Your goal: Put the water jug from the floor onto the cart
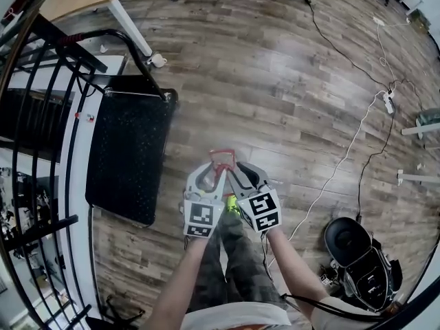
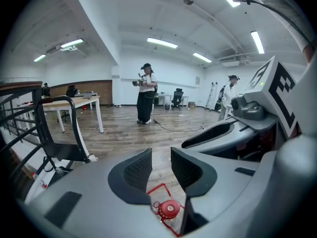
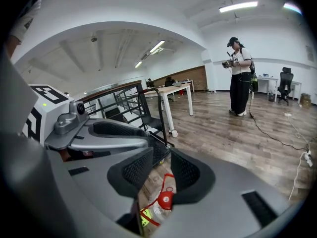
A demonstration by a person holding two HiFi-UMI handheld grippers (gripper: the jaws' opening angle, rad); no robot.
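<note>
While L gripper (image 2: pixel 161 158) & R gripper (image 3: pixel 161 156) gape, red jug handle (image 1: pixel 221 159) btwn.

The wood-plank floor (image 1: pixel 275 81) carries a black platform cart (image 1: pixel 130 157) at nine o'clock and a white-legged table (image 1: pixel 130 23) at eleven. A white cable (image 1: pixel 344 163) and power strip (image 1: pixel 389 103) lie at two to three, and a black bag (image 1: pixel 361 260) at four. The red-handled water jug (image 1: pixel 221 161), mostly hidden, is at centre.
</note>
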